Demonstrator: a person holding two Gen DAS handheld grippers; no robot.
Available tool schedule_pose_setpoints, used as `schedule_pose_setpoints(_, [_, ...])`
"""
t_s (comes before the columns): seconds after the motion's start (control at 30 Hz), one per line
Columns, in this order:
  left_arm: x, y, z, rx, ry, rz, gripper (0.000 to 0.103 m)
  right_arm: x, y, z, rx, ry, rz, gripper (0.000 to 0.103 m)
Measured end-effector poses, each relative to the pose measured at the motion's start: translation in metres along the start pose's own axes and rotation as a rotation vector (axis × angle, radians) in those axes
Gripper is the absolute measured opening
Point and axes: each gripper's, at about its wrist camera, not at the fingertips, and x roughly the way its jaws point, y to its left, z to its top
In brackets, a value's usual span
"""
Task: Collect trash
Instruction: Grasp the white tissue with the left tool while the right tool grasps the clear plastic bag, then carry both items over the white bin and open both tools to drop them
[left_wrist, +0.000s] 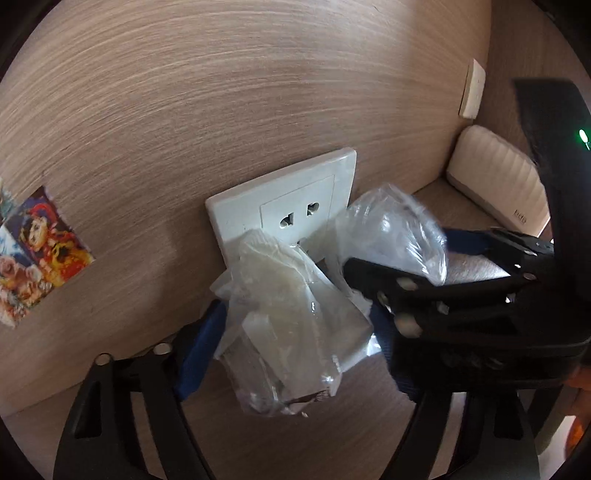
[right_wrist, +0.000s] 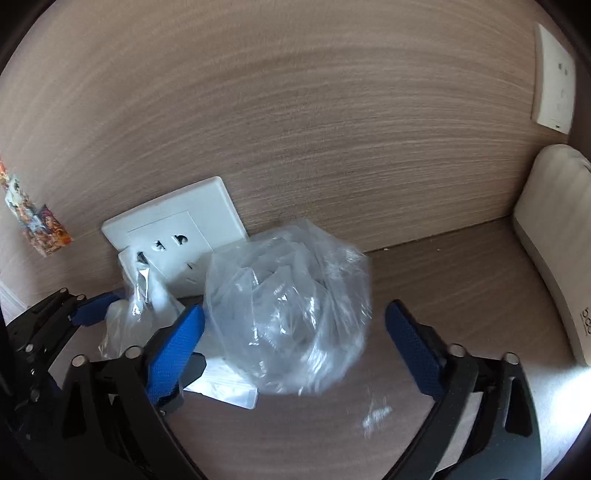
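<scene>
A crumpled clear plastic bag (right_wrist: 288, 314) lies on the wooden surface between the blue fingers of my right gripper (right_wrist: 303, 347), whose jaws stand wide apart around it. It also shows in the left wrist view (left_wrist: 399, 229). My left gripper (left_wrist: 295, 325) has a clear wrapper with whitish contents (left_wrist: 288, 317) between its blue fingers (left_wrist: 201, 343). The right finger is hidden behind the right gripper's black body (left_wrist: 461, 295), which crosses in from the right. The same wrapper (right_wrist: 136, 302) shows at the left of the right wrist view.
A white wall socket (left_wrist: 291, 206) sits on the wood-grain wall just behind the trash. A colourful sticker (left_wrist: 40, 254) is on the wall at left. A cream ribbed device (right_wrist: 546, 240) stands at right, below a white switch plate (right_wrist: 554, 74).
</scene>
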Motion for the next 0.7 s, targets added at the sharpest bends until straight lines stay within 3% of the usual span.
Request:
schedule_pose_setpoints(0.07, [-0.001,-0.004,0.000,0.017,0.004,-0.007,0.060,-0.002,0.006,-0.001,-0.014,-0.006,-0.005,0.057])
schedule_pose_setpoints(0.13, [-0.009,-0.011,-0.002,0.040,-0.005,0.008,0.058,-0.009,0.012,-0.003,-0.029,-0.020,-0.014,0.050])
schedule_pose_setpoints(0.47, [-0.075,-0.027,-0.014,0.057,-0.070,-0.018,0.058,-0.101,-0.010,-0.038,0.063,-0.122,-0.005,0.049])
schedule_pose_setpoints(0.7, [-0.127,-0.082,-0.035,0.164,-0.096,-0.088,0.058,-0.178,-0.025,-0.091,0.110,-0.185,-0.044,0.049])
